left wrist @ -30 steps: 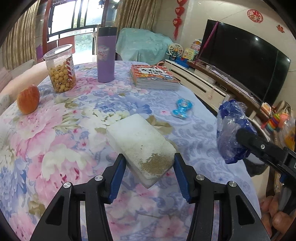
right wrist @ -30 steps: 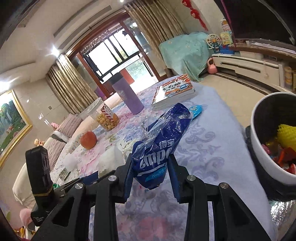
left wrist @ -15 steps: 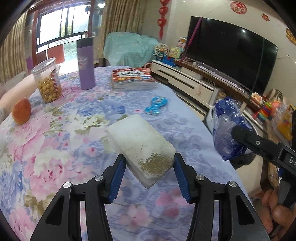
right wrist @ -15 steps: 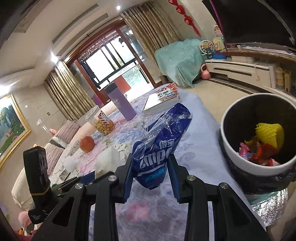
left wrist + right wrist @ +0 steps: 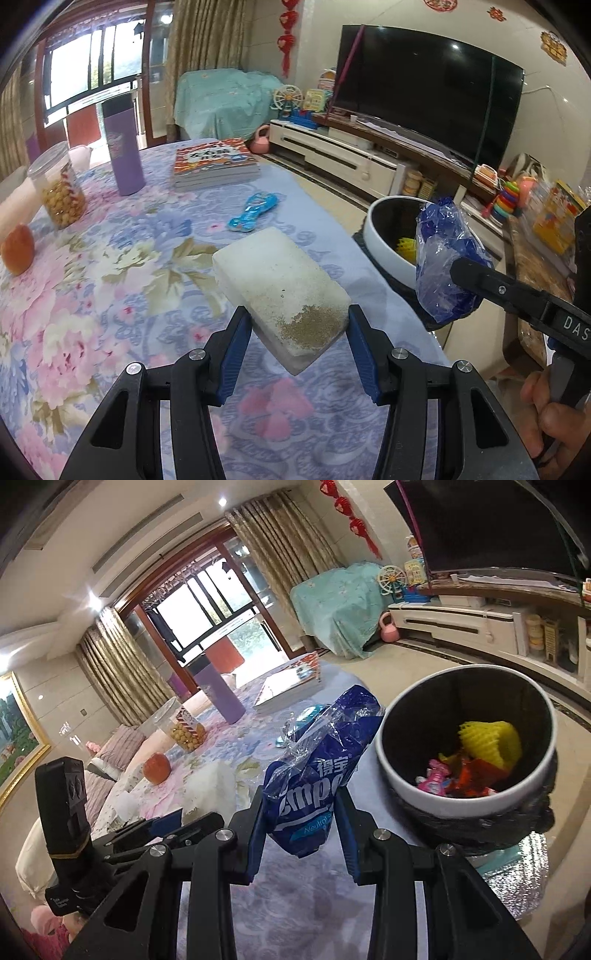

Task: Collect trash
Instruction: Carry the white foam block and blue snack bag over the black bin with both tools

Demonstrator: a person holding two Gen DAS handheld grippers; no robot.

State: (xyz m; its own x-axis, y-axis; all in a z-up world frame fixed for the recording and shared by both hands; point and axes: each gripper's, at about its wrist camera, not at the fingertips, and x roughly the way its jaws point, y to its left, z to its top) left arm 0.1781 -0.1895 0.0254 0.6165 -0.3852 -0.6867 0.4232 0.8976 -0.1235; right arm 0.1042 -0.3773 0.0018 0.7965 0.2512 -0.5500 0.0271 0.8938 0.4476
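My left gripper point(image 5: 297, 343) is shut on a white foam block point(image 5: 280, 288) with a brown stain, held above the floral tablecloth point(image 5: 110, 280). My right gripper point(image 5: 303, 834) is shut on a crumpled blue tissue wrapper point(image 5: 321, 768), held over the table's right edge. The wrapper also shows in the left wrist view point(image 5: 441, 266). A white-rimmed trash bin point(image 5: 469, 797) with a black liner stands on the floor just right of the wrapper, holding a yellow foam net and coloured wrappers; it also shows in the left wrist view point(image 5: 384, 236).
On the table are a blue toy point(image 5: 253, 212), a stack of books point(image 5: 214, 162), a purple flask point(image 5: 122, 147), a jar of snacks point(image 5: 61, 192) and an orange fruit point(image 5: 16, 249). A TV point(image 5: 424, 92) and a cabinet stand at the right.
Both grippers have moved right toward the table edge with their loads. The bin has come into fuller view and sits closer to the blue wrapper.
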